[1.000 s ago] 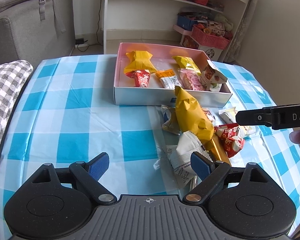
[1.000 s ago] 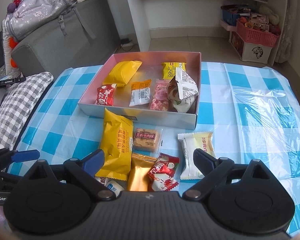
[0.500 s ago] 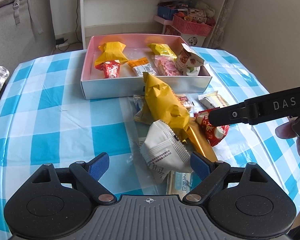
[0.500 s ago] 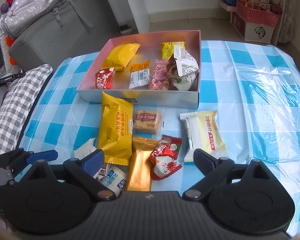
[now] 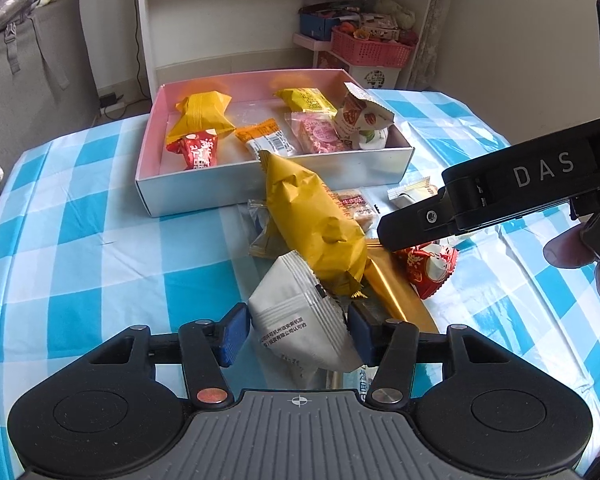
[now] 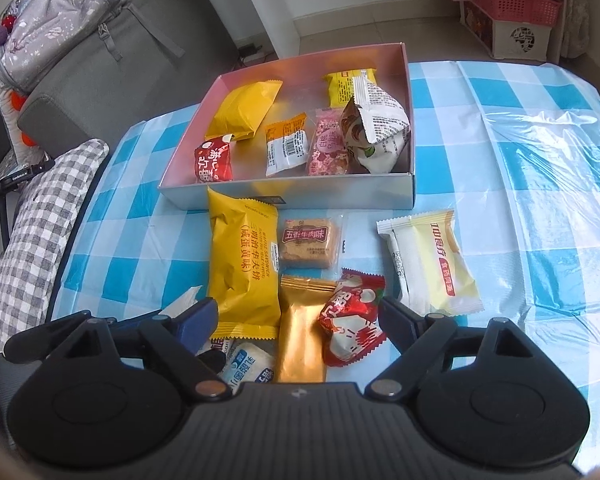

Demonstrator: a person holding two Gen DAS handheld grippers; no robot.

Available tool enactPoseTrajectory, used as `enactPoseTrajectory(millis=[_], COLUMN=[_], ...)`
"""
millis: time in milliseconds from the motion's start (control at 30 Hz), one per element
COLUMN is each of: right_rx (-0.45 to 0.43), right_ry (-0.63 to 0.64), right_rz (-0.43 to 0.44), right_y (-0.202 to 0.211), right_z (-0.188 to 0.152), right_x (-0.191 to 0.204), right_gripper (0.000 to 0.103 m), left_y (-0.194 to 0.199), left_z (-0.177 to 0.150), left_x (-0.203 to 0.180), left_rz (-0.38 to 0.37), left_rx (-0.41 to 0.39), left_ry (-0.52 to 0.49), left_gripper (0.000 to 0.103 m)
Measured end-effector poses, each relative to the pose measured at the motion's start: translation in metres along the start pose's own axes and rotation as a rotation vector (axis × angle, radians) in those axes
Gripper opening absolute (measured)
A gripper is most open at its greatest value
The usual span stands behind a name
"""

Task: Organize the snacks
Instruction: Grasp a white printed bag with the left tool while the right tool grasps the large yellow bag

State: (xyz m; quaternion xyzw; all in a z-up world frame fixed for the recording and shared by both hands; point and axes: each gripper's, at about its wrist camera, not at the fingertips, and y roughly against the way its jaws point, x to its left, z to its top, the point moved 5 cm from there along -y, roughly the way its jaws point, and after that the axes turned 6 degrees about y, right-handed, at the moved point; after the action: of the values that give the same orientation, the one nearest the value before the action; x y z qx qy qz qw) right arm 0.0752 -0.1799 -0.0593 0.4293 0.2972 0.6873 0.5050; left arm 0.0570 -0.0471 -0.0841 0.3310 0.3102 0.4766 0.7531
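Jaws of the left gripper stand apart, bracketing the white snack packet. It looks light, puffy and crinkly; pinch its middle. Right gripper gapes over red candy.

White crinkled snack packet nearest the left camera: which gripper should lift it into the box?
Left. The left gripper already straddles the white crinkled snack packet, blue pads either side. The right gripper is open over the gold and red packets instead.
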Motion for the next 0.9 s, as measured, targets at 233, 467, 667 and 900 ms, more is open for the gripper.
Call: enactPoseTrajectory(millis=[233,467,667,900], right_rx=[0.008,0.041,0.077,0.108], right_ry=[-0.019,-0.018,0.013,0.027], right_rz=[0.029,0.062,0.040,-0.002], right_y=[-0.008,-0.026,-0.043,-0.059], right_z=[0.005,0.008,0.007,0.004], right_x=[0.007,0.026,0.041,0.048], right_gripper=[0.075,0.064,0.062,0.054], left_y=[0.007,0.017,0.021,0.024], left_z=[0.003,0.005,0.000,-0.002], left_x=[0.015,0.042,0.063,0.074], left_rz=[0.038,0.068,0.096,0.100], left_rx=[-0.013,-0.019,0.003,0.006], left_ry=[0.026,0.075,0.109,0.120], left_gripper=[0.043,0.043,0.043,0.043])
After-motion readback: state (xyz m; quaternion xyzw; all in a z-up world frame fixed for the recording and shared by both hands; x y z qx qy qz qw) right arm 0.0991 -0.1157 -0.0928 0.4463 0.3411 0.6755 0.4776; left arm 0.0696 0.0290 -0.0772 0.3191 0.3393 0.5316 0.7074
